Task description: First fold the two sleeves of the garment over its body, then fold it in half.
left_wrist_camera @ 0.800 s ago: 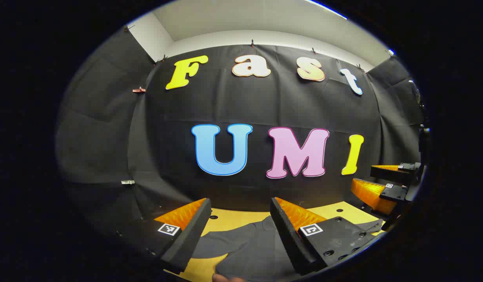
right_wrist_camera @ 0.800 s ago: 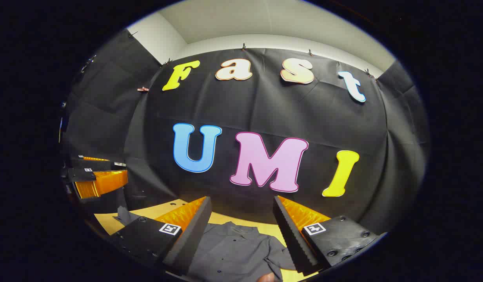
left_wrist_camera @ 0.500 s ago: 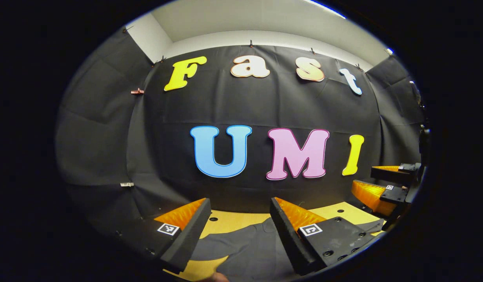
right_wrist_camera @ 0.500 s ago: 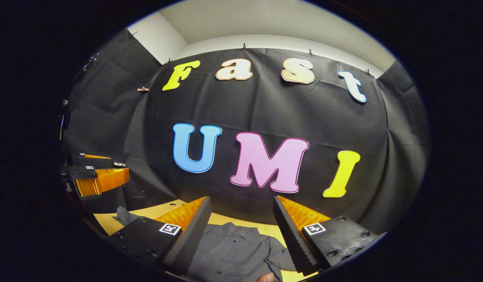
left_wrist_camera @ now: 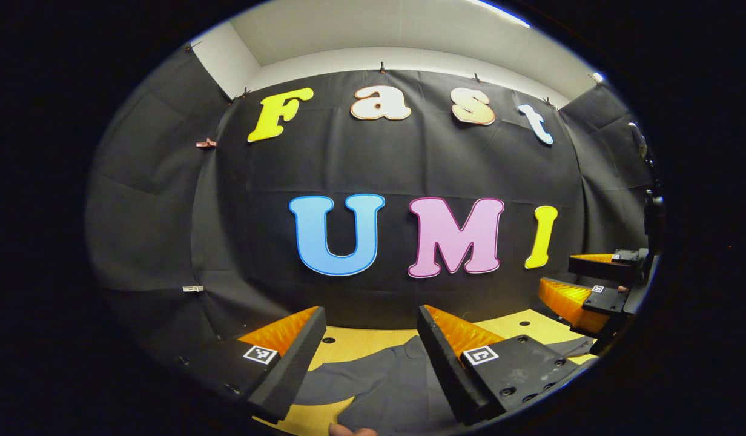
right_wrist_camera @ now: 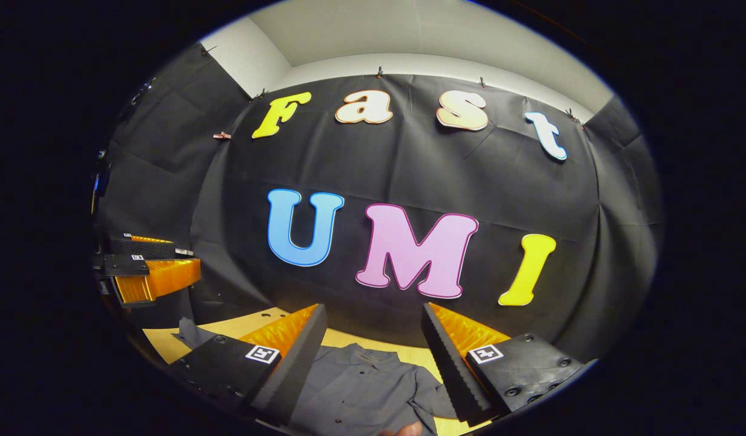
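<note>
- The shirt is cut off at the lower edge in both views; its hem cannot be seen.
- In the left gripper view, the shirt shows one sleeve spread toward the left on the worktop; the rest is hidden behind the fingers.
- In the right gripper view, collar and button line are visible; a sleeve end lies at the far left on the worktop.
- A fingertip-like shape at the bottom edge of each view is too cropped to identify.
- Left gripper: fingers wide apart, holding nothing, raised above the shirt, which lies below and between them.
- Right gripper: fingers wide apart, empty, above the shirt's upper body.
- In the left gripper view, the right gripper appears at the far right, fingers parted.
- In the right gripper view, the left gripper appears at the far left.
</note>
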The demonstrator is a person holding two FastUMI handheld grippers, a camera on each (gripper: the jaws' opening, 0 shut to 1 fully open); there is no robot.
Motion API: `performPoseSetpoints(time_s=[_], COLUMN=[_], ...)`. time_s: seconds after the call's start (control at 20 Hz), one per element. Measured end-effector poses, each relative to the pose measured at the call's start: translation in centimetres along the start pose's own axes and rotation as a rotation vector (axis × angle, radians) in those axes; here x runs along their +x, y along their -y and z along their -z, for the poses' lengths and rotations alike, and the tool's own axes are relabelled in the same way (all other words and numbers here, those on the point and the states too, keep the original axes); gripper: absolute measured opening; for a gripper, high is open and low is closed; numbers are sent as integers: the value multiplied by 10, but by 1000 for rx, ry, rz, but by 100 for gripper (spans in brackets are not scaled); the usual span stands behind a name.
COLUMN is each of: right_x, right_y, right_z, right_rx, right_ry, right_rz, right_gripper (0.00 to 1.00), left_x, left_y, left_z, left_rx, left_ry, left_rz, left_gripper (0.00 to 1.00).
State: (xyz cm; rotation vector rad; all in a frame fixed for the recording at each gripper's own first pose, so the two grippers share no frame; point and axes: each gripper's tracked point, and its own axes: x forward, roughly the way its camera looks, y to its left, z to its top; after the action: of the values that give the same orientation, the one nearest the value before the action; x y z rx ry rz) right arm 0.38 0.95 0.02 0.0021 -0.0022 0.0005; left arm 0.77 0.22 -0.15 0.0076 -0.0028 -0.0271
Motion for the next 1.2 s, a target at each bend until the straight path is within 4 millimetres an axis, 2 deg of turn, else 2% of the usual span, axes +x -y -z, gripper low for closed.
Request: performPoseSetpoints(time_s=[0.1, 0.25, 0.35, 0.45, 0.6, 0.7, 0.8, 0.95, 1.1, 1.2], right_x=[-2, -5, -7, -13, -34, -49, -61, -81, -95, -101], right_y=[1, 23, 57, 109, 196, 247, 286, 333, 361, 374], right_z=[-2, -10, -8, 13, 75, 133, 190, 277, 355, 394], right_rx=[-3, -41, -44, -47, -60, -64, -43, 24, 133, 181], right_ry=[4, 18, 5, -57, -191, -305, -406, -544, -670, -733], right_rz=[1, 47, 114, 208, 331, 384, 419, 467, 502, 518], right_gripper=[97, 96, 97, 97, 97, 97, 98, 98, 98, 98], left_x=[0, 5, 9, 16, 33, 44, 56, 70, 76, 78], left_y=[1, 3, 16, 36, 66, 86, 103, 123, 140, 148], left_z=[1, -1, 3, 10, 12, 16, 22, 31, 45, 54], left_rx=[-19, -10, -10, -13, -13, -9, 1, 5, 8, 25], left_ry=[2, 10, 11, -4, 5, 4, -14, -45, -82, -112], left_rz=[4, 9, 35, 76, 112, 121, 123, 106, 85, 71], left_gripper=[96, 96, 96, 96, 96, 96, 96, 96, 96, 96])
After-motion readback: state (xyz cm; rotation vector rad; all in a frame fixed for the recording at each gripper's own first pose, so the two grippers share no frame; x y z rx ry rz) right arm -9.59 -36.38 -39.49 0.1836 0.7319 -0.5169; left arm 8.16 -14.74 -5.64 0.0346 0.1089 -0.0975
